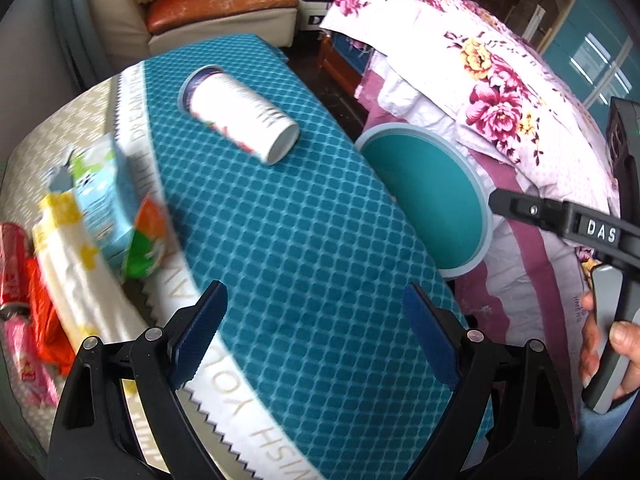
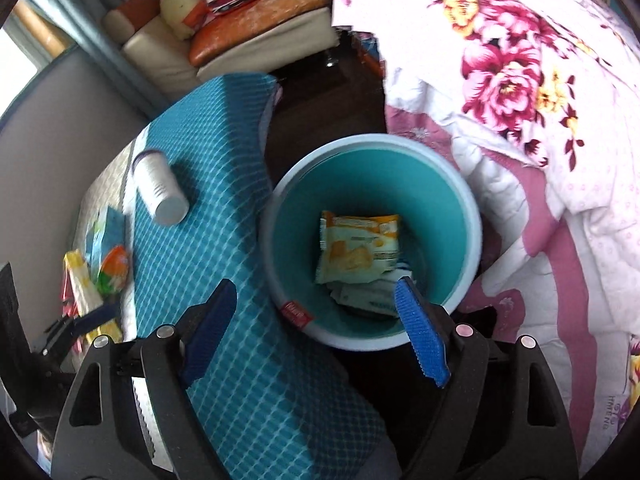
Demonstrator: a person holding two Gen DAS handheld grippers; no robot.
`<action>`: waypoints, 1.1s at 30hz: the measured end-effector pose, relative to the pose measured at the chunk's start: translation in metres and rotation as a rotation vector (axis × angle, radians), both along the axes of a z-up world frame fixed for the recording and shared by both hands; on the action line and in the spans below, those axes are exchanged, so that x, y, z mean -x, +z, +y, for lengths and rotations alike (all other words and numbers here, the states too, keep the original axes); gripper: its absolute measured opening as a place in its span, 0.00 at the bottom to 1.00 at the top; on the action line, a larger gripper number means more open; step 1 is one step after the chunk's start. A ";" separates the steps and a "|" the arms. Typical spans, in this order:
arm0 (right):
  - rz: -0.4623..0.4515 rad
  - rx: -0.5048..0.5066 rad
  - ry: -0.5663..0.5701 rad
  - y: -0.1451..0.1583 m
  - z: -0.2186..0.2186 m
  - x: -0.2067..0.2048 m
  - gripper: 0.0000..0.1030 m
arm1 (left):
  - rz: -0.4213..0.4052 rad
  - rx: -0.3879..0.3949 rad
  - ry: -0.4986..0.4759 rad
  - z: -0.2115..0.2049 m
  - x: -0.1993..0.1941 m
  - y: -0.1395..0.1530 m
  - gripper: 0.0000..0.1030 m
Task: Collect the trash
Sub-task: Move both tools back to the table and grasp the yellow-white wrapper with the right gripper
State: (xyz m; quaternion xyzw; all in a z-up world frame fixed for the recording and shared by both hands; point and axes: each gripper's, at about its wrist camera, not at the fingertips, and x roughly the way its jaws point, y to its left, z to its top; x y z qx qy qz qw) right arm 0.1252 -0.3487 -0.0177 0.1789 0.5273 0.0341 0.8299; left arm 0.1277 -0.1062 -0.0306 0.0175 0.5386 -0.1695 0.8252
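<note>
- Cluttered living space surrounds the work: a worn cream-and-orange sofa (image 1: 216, 4) at the back, a floral pink-and-white quilt (image 1: 492, 80) on the right, and a table covered by a teal diamond-patterned cloth (image 1: 304, 232) in between.
- Far left on the table lies the trash not yet collected: a red drink can (image 1: 14, 264), a yellow-and-white snack packet (image 1: 68, 264), a pale blue carton (image 1: 104, 200) and an orange-green wrapper (image 1: 146, 240), bunched together near the edge.
- Left tongs (image 1: 316, 332) hang over the cloth with their jaws spread wide and nothing between them, probably free to go for that pile.
- Further back, a white paper cup (image 1: 244, 120) lies tipped on its side on the cloth.
- Just beside the table's right edge stands a round teal bin with a pale rim (image 2: 476, 236), set low so that trash can be dropped in from above.
- Inside it rests a yellow-and-white biscuit packet (image 2: 360, 248) on top of other wrappers.
- Right tongs (image 2: 316, 328), gaping and empty, hover above the bin's near rim, which suits a release.
</note>
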 end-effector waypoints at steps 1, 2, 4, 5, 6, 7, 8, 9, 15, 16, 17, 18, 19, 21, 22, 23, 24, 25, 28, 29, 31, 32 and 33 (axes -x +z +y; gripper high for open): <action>-0.001 0.005 0.022 0.002 0.008 0.002 0.75 | -0.002 0.002 0.004 0.003 0.002 0.001 0.87; -0.001 0.007 0.032 0.003 0.012 0.004 0.75 | -0.007 0.003 0.010 0.008 0.006 0.003 0.87; -0.003 0.015 0.058 0.007 0.025 0.006 0.75 | -0.016 0.005 0.020 0.015 0.011 0.007 0.87; -0.004 0.017 0.065 0.008 0.029 0.007 0.75 | -0.020 0.007 0.025 0.020 0.014 0.008 0.87; -0.004 0.019 0.076 0.010 0.036 0.009 0.75 | -0.024 0.010 0.032 0.026 0.018 0.011 0.87; -0.004 0.020 0.086 0.011 0.042 0.010 0.75 | -0.028 0.015 0.038 0.032 0.021 0.013 0.87; -0.005 0.020 0.093 0.012 0.046 0.011 0.75 | -0.031 0.017 0.043 0.036 0.022 0.014 0.87; -0.004 0.020 0.102 0.013 0.051 0.012 0.75 | -0.034 0.021 0.050 0.043 0.025 0.016 0.87; 0.006 0.010 0.186 0.020 0.091 0.013 0.75 | -0.041 0.033 0.083 0.080 0.034 0.023 0.87; 0.008 0.010 0.198 0.021 0.099 0.013 0.75 | -0.042 0.035 0.094 0.089 0.036 0.023 0.87; 0.012 0.006 0.214 0.021 0.108 0.013 0.75 | -0.043 0.038 0.105 0.097 0.037 0.023 0.87; 0.015 0.002 0.227 0.022 0.115 0.012 0.75 | -0.042 0.043 0.119 0.106 0.038 0.023 0.87; 0.016 -0.004 0.241 0.023 0.122 0.012 0.75 | -0.040 0.049 0.134 0.116 0.039 0.023 0.87; 0.014 -0.017 0.281 0.026 0.141 0.011 0.75 | -0.038 0.056 0.164 0.135 0.041 0.022 0.87; 0.010 -0.028 0.303 0.028 0.150 0.010 0.75 | -0.036 0.059 0.181 0.145 0.042 0.022 0.87; 0.008 -0.037 0.322 0.029 0.158 0.010 0.75 | -0.032 0.061 0.194 0.154 0.042 0.021 0.87; 0.007 -0.042 0.338 0.030 0.165 0.010 0.75 | -0.028 0.067 0.215 0.167 0.042 0.021 0.87; 0.006 -0.045 0.360 0.031 0.175 0.009 0.75 | -0.027 0.070 0.226 0.175 0.042 0.021 0.87; 0.004 -0.047 0.399 0.033 0.197 0.006 0.75 | -0.031 0.078 0.270 0.201 0.041 0.023 0.87; 0.009 -0.043 0.423 0.033 0.211 0.003 0.75 | -0.032 0.081 0.281 0.208 0.041 0.023 0.87; 0.014 -0.034 0.451 0.033 0.228 -0.002 0.75 | -0.033 0.083 0.308 0.223 0.040 0.023 0.87; 0.016 -0.033 0.460 0.033 0.234 -0.004 0.74 | -0.034 0.083 0.317 0.229 0.039 0.022 0.87; 0.021 -0.034 0.479 0.032 0.244 -0.006 0.70 | -0.032 0.084 0.328 0.235 0.038 0.022 0.87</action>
